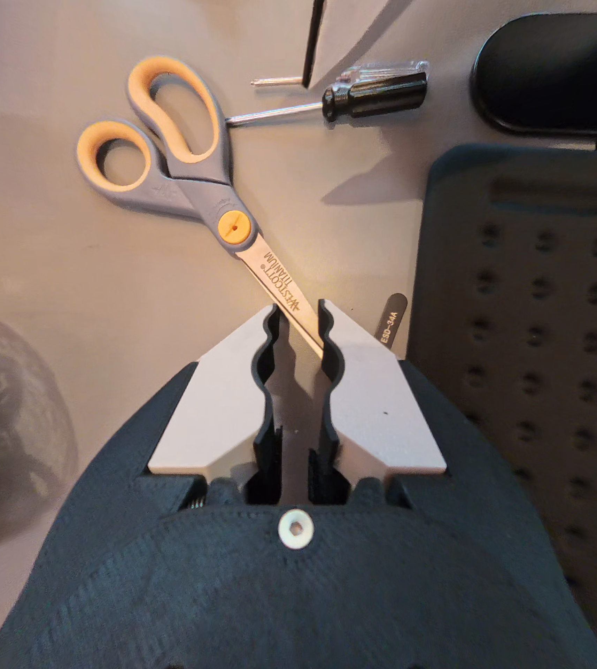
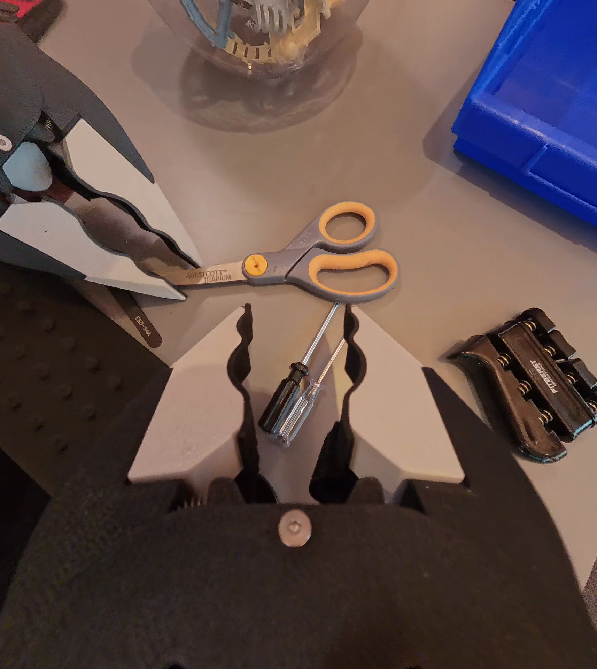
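Observation:
Grey-and-orange scissors (image 1: 195,170) lie closed on the grey table (image 1: 54,253). My left gripper (image 1: 299,307) has its jaws narrowed onto the blade tip, which fills the gap between the fingers. The right wrist view shows the same: the left gripper (image 2: 190,280) grips the blade of the scissors (image 2: 311,264), which still rest on the table. My right gripper (image 2: 297,307) is open and empty. It hovers over two small screwdrivers, one with a black handle (image 2: 282,405) and one with a clear handle (image 2: 302,416), which lie between its fingers.
Black tweezers (image 2: 145,329) lie beside a black perforated mat (image 2: 18,362). A black hand-grip exerciser (image 2: 536,391) sits at the right, a blue bin (image 2: 561,126) at the far right, and a clear jar (image 2: 264,54) of small parts at the back. Left tips to right tips: about 11 cm. My right gripper is the nearer one to the black hand-grip exerciser (image 2: 536,391): about 15 cm, against 25 cm.

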`<action>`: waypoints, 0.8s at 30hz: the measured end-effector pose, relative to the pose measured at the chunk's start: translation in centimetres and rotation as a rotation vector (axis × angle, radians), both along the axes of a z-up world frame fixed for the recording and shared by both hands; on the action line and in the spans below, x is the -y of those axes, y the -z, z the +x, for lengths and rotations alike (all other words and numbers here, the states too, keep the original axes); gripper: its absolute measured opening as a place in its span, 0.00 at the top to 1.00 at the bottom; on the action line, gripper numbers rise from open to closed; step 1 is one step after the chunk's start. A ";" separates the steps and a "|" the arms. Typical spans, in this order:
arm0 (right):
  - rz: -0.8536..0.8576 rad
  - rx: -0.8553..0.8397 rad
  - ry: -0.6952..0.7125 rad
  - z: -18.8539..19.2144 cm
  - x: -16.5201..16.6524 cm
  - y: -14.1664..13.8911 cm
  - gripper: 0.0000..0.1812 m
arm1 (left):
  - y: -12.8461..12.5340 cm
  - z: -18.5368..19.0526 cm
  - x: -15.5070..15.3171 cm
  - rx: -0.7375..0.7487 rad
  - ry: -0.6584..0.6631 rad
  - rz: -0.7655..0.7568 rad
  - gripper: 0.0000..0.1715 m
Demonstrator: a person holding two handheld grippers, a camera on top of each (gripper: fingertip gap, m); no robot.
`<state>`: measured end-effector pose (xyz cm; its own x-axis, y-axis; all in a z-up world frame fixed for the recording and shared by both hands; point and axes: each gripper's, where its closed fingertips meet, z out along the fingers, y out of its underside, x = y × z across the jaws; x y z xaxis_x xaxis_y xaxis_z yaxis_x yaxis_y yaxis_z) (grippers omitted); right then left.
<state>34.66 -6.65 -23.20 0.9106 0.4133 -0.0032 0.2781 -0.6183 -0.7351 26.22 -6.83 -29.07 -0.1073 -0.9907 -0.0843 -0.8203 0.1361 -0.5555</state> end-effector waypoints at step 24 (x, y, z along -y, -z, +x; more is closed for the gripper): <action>0.203 -0.474 -0.029 -2.3 0.3 -4.6 0.78 | -6.8 -4.6 -5.8 0.440 -0.211 -0.159 0.98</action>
